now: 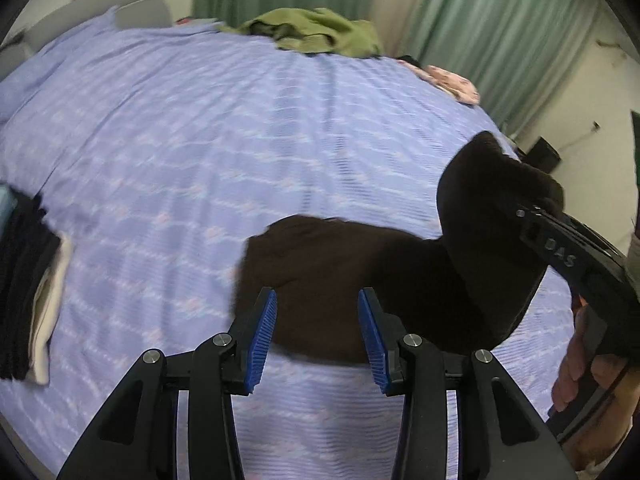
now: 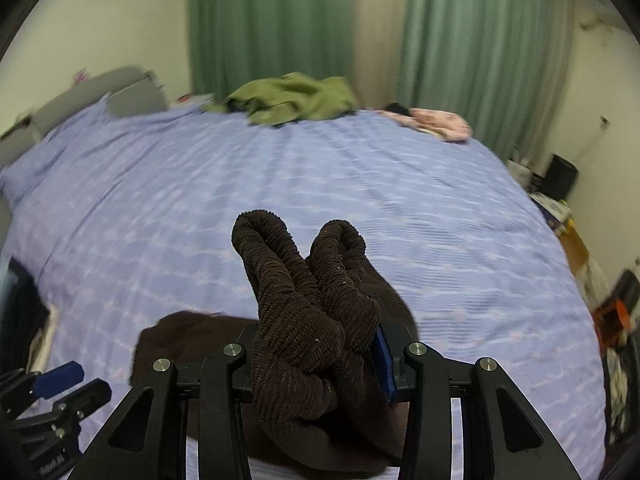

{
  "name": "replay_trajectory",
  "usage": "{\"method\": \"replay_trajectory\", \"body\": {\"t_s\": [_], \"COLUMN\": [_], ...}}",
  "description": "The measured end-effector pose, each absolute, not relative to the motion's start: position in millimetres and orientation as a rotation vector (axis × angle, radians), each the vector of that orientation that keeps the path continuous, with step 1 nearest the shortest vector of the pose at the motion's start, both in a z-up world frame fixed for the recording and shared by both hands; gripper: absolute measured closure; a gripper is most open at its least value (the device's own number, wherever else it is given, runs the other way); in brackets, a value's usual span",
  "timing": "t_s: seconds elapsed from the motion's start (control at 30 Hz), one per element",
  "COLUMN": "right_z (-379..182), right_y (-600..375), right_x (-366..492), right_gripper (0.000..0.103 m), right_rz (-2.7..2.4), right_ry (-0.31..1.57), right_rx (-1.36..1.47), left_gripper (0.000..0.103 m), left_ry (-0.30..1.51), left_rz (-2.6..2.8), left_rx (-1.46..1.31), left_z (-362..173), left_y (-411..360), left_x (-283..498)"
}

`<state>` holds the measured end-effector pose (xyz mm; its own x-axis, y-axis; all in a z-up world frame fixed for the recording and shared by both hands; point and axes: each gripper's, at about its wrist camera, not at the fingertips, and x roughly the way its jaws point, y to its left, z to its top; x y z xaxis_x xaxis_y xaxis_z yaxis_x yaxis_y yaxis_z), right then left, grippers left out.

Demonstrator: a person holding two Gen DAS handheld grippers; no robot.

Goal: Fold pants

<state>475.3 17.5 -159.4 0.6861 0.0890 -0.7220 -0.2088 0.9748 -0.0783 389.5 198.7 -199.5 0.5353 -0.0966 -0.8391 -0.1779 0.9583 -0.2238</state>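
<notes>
A pair of dark brown ribbed pants (image 2: 304,320) lies partly on a bed (image 1: 200,140) covered in a lilac patterned sheet, one end gathered up and clamped in the right tool (image 2: 320,360). In the right wrist view, two rolled folds of the fabric stand up out of the jaws, filling the gap between them so that only the edge of one blue pad (image 2: 383,364) shows. The rest of the garment trails down onto the sheet behind and to the left.

The left tool (image 1: 318,334) hangs above the bed with its blue pads (image 1: 264,332) parted to a narrow gap and nothing between them; the brown cloth lies on the sheet beyond its tips. In the left wrist view the right tool comes in from the right edge, the lifted fabric draped over its front, with a hand (image 1: 576,364) gripping its handle.

At the far side of the bed sits a crumpled olive-green garment (image 1: 316,32), and near it a pink patterned cloth (image 1: 452,82). At the left edge lies a pile of dark and cream clothing (image 1: 32,296), possibly folded, though blur makes this hard to judge. Green curtains (image 2: 272,20) hang behind.
</notes>
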Motion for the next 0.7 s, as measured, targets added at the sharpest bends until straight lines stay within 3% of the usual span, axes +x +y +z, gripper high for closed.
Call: {"method": "replay_trajectory", "body": {"t_s": [0.4, 0.5, 0.57, 0.7], "right_z": [-234.2, -248.1, -247.6, -228.4], "right_y": [142.0, 155.2, 158.8, 157.0], "right_x": [459.8, 460.1, 455.5, 447.1], "right_gripper": [0.061, 0.054, 0.034, 0.032], "right_rz": [0.357, 0.370, 0.409, 0.595], "right_ry": [0.910, 0.952, 0.954, 0.995], "right_rx": [-0.313, -0.353, -0.346, -0.204], "left_gripper": [0.061, 0.043, 0.038, 0.034], "left_ry": [1.037, 1.036, 1.030, 1.010], "left_rz": [0.177, 0.223, 0.252, 0.307], "left_rx": [-0.274, -0.254, -0.241, -0.246], "left_z": [-235.1, -237.1, -236.1, -225.4], "left_y": [250.3, 259.8, 265.1, 282.7], "left_x": [354.1, 347.0, 343.2, 333.3]}}
